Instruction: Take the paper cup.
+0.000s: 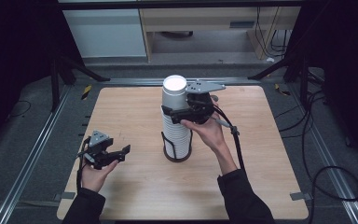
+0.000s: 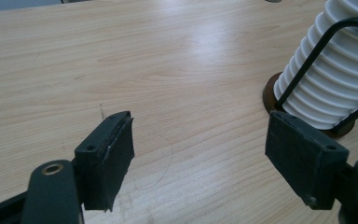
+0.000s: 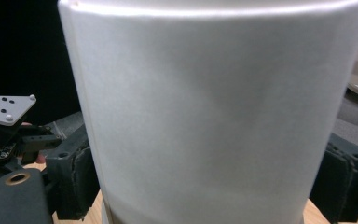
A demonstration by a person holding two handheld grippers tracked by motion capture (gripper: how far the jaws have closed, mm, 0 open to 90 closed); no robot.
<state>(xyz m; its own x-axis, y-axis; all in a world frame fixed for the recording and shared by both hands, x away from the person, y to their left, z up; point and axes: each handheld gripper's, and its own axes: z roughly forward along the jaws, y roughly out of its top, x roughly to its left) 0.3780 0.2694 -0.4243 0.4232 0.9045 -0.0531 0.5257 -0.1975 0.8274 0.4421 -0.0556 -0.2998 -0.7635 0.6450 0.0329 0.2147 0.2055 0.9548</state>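
The right gripper [image 1: 177, 112] squeezes the top cup [image 1: 174, 91] on the cup stack [image 1: 176, 135] in the wire holder [image 1: 167, 144], mid-table; pull straight up — slowly — so the rest stay put; the left gripper [image 1: 116, 156] waits wide apart, holding nothing.

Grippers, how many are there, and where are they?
2. The left gripper hovers open over the table, left of the cup stack. The right gripper has its jaws on both sides of the top cup.
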